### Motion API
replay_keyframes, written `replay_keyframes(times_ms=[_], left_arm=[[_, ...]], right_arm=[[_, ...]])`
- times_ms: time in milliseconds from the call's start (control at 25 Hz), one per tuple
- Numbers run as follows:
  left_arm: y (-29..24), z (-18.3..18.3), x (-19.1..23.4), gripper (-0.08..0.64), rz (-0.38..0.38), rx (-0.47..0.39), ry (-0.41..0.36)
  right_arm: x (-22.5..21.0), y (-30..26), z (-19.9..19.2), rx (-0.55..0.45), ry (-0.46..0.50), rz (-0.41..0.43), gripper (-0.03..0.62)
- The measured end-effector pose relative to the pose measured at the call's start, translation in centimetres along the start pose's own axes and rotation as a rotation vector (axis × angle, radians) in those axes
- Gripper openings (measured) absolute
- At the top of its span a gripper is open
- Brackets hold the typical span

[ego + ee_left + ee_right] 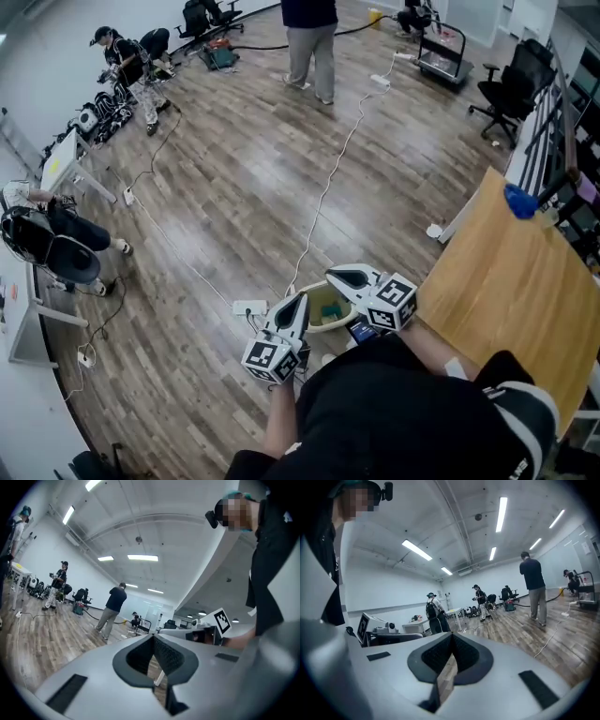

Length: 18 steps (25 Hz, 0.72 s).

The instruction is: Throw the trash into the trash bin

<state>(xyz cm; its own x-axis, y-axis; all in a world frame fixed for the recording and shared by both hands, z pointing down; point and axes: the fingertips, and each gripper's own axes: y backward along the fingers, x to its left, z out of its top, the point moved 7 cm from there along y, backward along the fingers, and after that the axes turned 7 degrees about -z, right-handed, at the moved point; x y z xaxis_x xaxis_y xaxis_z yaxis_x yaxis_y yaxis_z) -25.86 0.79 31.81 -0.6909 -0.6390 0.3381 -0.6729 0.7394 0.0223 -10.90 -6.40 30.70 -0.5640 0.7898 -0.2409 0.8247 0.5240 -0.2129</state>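
Observation:
A pale round trash bin [317, 319] stands on the wood floor just in front of me, with something green and yellowish inside it. My left gripper [302, 298] is held up over the bin's left rim, jaws shut with nothing between them. In the left gripper view its tips [153, 637] meet and point level across the room. My right gripper [331, 275] hovers over the bin's far right side, also shut and holding nothing. Its closed tips [451, 634] face the room in the right gripper view. I can see no loose trash outside the bin.
A wooden table [525, 281] runs along my right, with a blue object [518, 201] at its far end. A white cable [328, 178] and a power strip [248, 307] lie on the floor ahead. A person [309, 42] stands far off, with others by desks at left and an office chair [514, 89] at right.

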Motion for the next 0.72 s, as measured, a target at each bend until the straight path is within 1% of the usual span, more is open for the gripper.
replay_keyframes(times_ms=[160,280,400,720], left_arm=[[0.9,2.8,-0.9,0.006,-0.009,-0.073,-0.059],[1.9,3.5,-1.4,0.006,0.003,-0.105,-0.084],[2.3,3.7,-1.4,0.006,0.008,-0.118,-0.091],[1.5,4.2,-1.8,0.006,-0.009,-0.127,-0.100]], right_arm=[[1.3,0.9,4.4,-0.109,0.068,0.015,-0.002],[2.1,1.2,6.6,-0.177,0.100,0.036,-0.002],[2.3,1.1,6.9,-0.201,0.100,0.040,-0.002],[2.6,1.3,6.5,-0.199,0.088,0.045,-0.002]])
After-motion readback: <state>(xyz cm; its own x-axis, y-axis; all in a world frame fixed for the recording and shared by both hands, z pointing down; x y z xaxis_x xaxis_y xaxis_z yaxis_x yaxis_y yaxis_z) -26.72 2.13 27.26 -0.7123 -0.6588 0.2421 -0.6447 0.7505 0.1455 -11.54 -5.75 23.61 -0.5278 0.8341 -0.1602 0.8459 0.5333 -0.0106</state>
